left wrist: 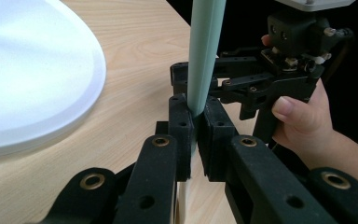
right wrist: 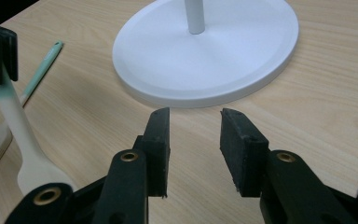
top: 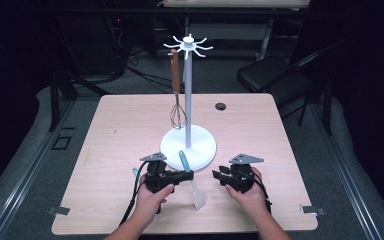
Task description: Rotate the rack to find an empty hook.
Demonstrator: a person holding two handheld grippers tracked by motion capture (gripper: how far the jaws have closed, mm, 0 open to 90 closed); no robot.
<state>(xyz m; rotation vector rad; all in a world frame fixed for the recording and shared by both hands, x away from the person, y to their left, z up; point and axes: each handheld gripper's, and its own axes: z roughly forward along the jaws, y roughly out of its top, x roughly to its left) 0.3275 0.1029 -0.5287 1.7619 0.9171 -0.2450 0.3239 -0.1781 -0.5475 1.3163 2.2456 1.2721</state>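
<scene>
Jaws of the left gripper (top: 189, 175) are clenched on the mint-green handle of a pale silicone spatula (top: 196, 192), gripped where the handle meets the cream neck; the blade rests near the front edge of the light wooden table (top: 115, 145), just ahead of the stand's base. The right gripper (right wrist: 195, 126) is released, its jaws apart with nothing between them, hovering over bare wood just beside the base. I judge the step in hand to be the pick-up of the spatula for hanging; the next move calls for lifting it to the hooked crown of the tall white utensil stand (top: 188, 100), which rises from a round base near the table's middle, and threading the handle's end onto a free hook. Counted: two grippers, one stand, one spatula held, one wire whisk with a brown wooden handle (top: 176, 92) hanging already, and one second mint-handled utensil (right wrist: 39, 74) lying flat on the table.
</scene>
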